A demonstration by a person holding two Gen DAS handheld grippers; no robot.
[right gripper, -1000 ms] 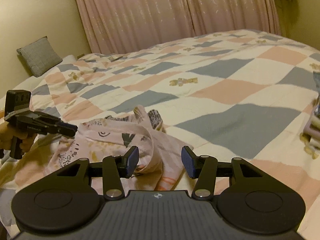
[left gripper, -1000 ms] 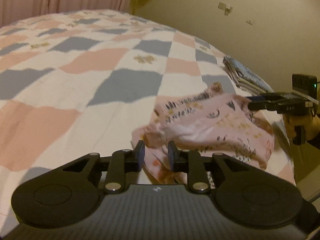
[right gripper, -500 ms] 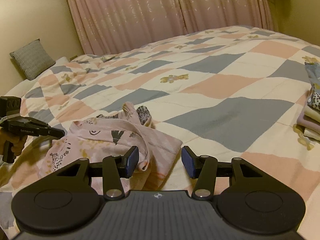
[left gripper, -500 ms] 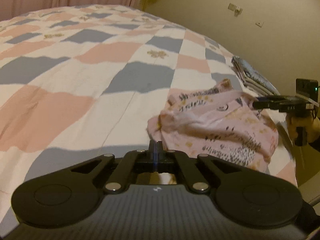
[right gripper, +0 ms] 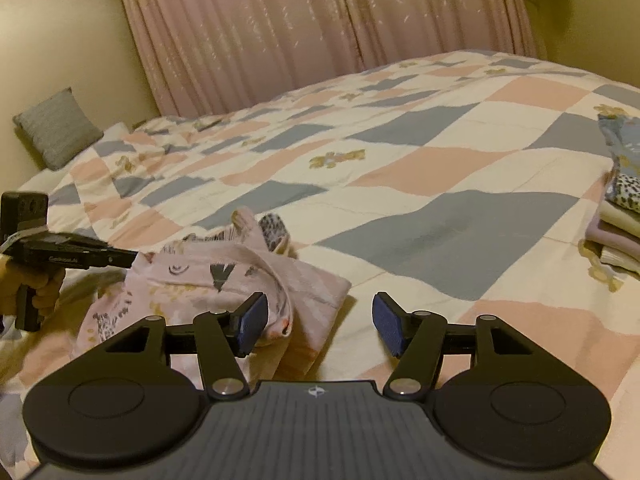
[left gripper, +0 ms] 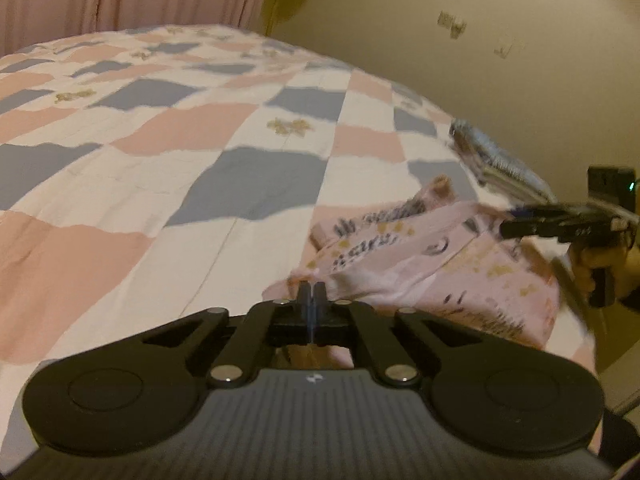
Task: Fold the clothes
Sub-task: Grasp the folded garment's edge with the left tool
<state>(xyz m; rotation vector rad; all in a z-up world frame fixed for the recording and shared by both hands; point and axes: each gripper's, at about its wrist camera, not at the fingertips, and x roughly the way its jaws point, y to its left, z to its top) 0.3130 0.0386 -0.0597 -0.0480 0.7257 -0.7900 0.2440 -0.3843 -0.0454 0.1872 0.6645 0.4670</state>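
Note:
A crumpled pink patterned garment [left gripper: 416, 256] lies on the checked quilt near the bed's edge. My left gripper [left gripper: 311, 294] is shut, and the garment's near edge is drawn taut into its tips. In the right wrist view the left gripper [right gripper: 134, 258] meets a lifted corner of the garment [right gripper: 224, 276]. My right gripper [right gripper: 318, 320] is open low over the garment's other end, with a twisted band of cloth beside its left finger [right gripper: 252, 320]. Seen from the left wrist, the right gripper [left gripper: 506, 226] hovers at the garment's far side, held by a hand.
A stack of folded clothes [right gripper: 620, 208] sits at the bed's right edge, also visible as the stack [left gripper: 496, 160]. The checked quilt [right gripper: 440, 168] stretches back to pink curtains [right gripper: 320, 24]. A grey pillow [right gripper: 56, 132] leans at the far left.
My left gripper went from open beside the garment's edge to shut on it, pulling the cloth taut. The right gripper stayed open and shifted slightly over the garment.

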